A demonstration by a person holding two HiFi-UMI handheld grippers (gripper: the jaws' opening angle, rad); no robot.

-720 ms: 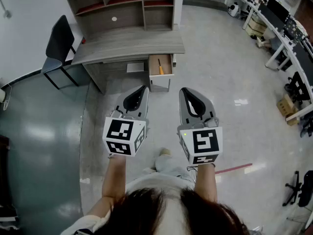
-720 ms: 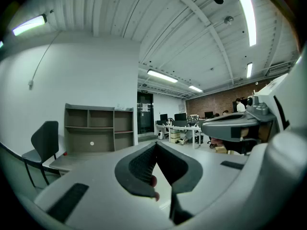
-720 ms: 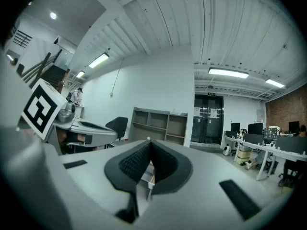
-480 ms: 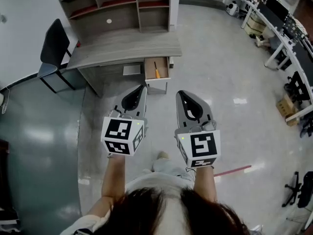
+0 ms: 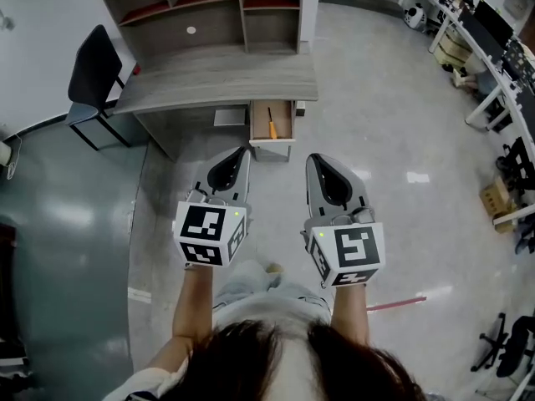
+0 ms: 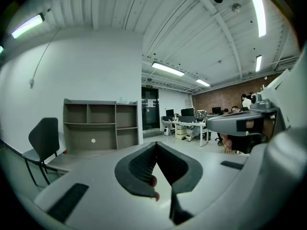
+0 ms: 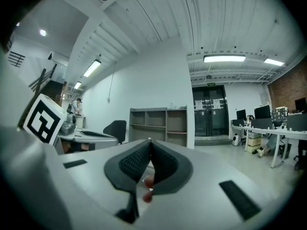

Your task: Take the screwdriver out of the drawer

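An orange-handled screwdriver (image 5: 272, 125) lies in the open drawer (image 5: 271, 140) that sticks out under the right end of the grey desk (image 5: 219, 78), seen far ahead in the head view. My left gripper (image 5: 243, 149) and right gripper (image 5: 313, 156) are held side by side above the floor, well short of the drawer. Both are shut with nothing between their jaws. In the left gripper view (image 6: 154, 145) and the right gripper view (image 7: 149, 141) the tips meet, and the drawer is hidden behind the jaws.
A shelf unit (image 5: 213, 7) stands on the back of the desk, and a black chair (image 5: 90, 67) sits at its left. Office desks with monitors (image 5: 493, 36) line the right side. A red tape line (image 5: 393, 304) marks the shiny floor.
The view has shifted a little: the desk and drawer sit slightly lower and nearer in the picture. Both grippers stay shut, side by side.
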